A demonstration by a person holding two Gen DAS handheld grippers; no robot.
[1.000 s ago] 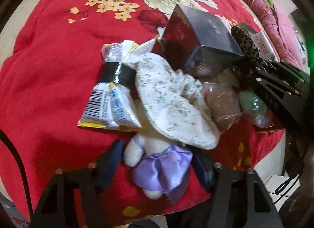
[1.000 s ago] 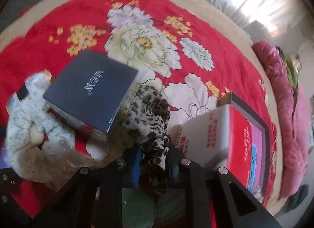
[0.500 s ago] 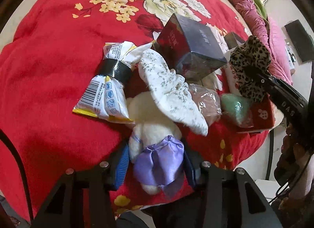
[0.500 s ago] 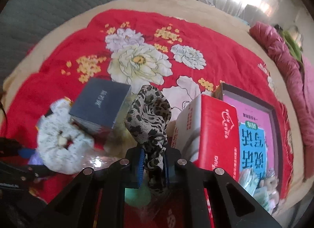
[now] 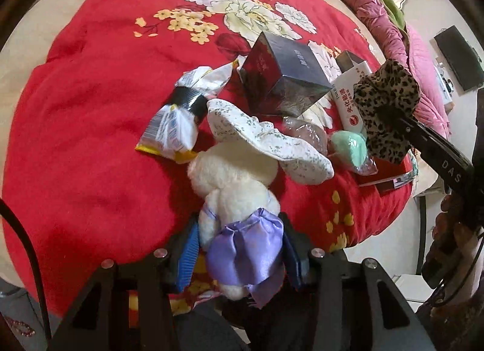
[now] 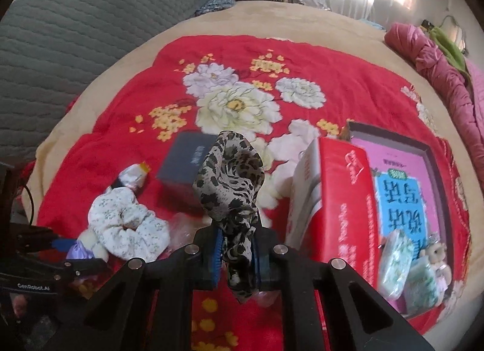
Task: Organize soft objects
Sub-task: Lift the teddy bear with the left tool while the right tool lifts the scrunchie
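My left tongs [image 5: 239, 255] grip the plush rabbit [image 5: 233, 181]; my right tongs [image 6: 234, 249] clamp the leopard scrunchie [image 6: 230, 175], apparently clear of the bed [image 6: 121, 127].

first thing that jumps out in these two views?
The red floral blanket fills both views, strewn with clutter. Front and centre in the left wrist view, the left gripper clamps a white plush bunny by its purple skirt. In the right wrist view, the right gripper pinches a leopard scrunchie held up over the blanket, with a red box standing to its right.
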